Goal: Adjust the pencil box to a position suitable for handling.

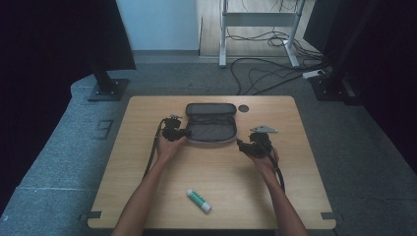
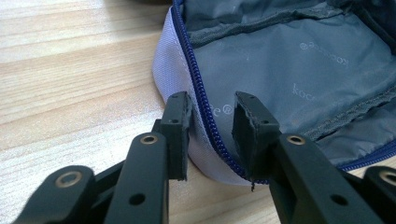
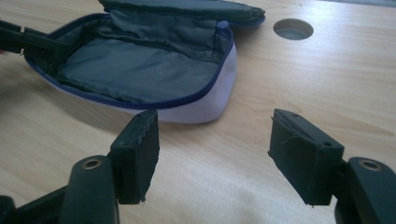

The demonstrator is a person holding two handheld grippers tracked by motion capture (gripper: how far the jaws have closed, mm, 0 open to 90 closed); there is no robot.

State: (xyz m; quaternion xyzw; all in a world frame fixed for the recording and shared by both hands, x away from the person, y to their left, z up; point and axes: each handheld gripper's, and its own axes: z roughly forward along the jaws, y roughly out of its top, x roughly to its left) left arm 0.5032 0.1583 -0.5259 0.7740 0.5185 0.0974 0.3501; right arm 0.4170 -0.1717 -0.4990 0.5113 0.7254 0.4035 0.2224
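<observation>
The open pouch (image 1: 211, 129) looks soft, light and floppy. The left gripper (image 2: 212, 119) straddles its zippered rim, the best hold, pads not quite pressing. Beside the pouch, the right gripper (image 3: 212, 140) gapes empty.

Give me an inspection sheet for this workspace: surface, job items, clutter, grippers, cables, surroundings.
Surface: wooden table, round hole near the far edge.
Job's things: grey pencil case lying unzipped, lid folded back, nothing seen inside.
Clutter: glue stick lying near the front edge.
Grippers: left gripper straddles the case's zipped rim, pads not visibly pressing; right gripper open over bare wood beside the case.
Cables: one trails from each gripper along the forearms; loose cables on the floor beyond.
Surroundings: grey carpet, white desk frame, black stands at both sides.
</observation>
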